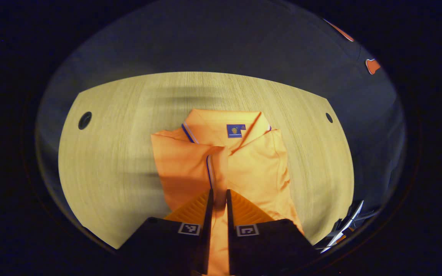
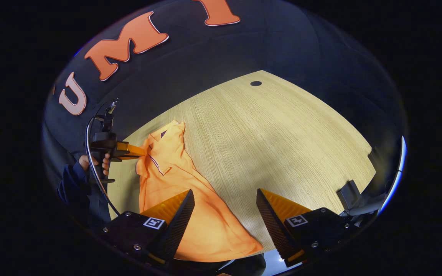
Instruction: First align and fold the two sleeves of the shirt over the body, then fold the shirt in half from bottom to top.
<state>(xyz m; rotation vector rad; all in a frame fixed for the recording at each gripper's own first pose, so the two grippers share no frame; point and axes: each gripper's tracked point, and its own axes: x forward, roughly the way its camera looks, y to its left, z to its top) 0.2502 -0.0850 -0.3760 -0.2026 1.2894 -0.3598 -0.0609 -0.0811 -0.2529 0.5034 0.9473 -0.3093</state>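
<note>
Both sleeves already lie folded over the orange shirt, which rests lengthwise on the wooden table. At the shirt's middle the left gripper has its fingers nearly together, a strip of fabric between them (whether they press it I cannot tell). Above the shirt's hem, the right gripper has its fingers spread wide, gripping nothing.

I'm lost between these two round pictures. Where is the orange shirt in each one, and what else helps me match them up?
Left gripper view: the orange shirt lies in the middle, collar at the far end, above the left gripper.
Right gripper view: the shirt lies lower left, running diagonally, collar up.
Shared landmark: the wooden table under it.
</note>
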